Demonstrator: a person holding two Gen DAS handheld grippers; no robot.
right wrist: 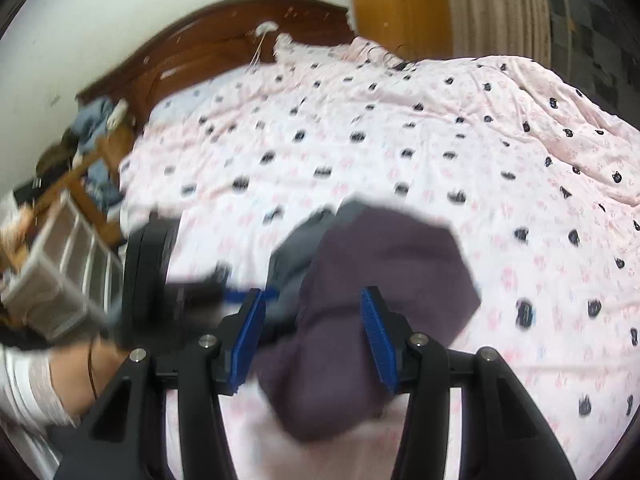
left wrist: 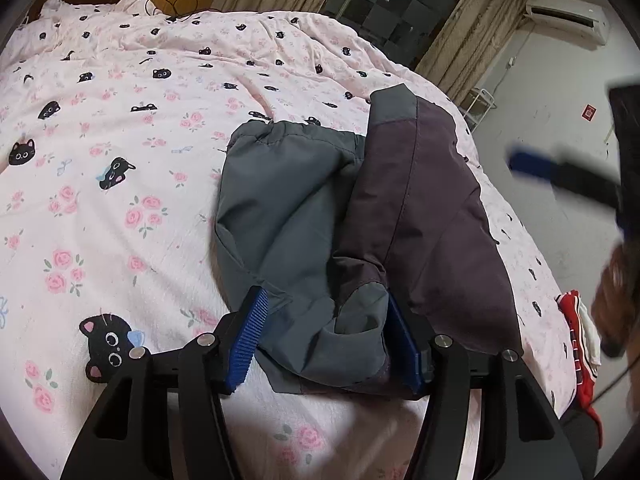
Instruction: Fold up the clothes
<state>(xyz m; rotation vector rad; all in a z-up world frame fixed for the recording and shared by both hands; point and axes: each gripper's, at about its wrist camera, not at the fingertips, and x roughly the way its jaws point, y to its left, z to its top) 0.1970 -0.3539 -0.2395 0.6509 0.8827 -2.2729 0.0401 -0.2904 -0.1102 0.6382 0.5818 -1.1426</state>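
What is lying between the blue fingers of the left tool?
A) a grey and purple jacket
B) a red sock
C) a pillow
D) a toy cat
A: in the left wrist view the grey and purple jacket lies on the pink cat-print bedspread, and its bunched end sits between the fingers of the left tool.

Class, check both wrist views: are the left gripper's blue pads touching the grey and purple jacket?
Touching. In the left wrist view the jacket's grey cuff is bunched between the left gripper's pads, its fabric pressed against both.
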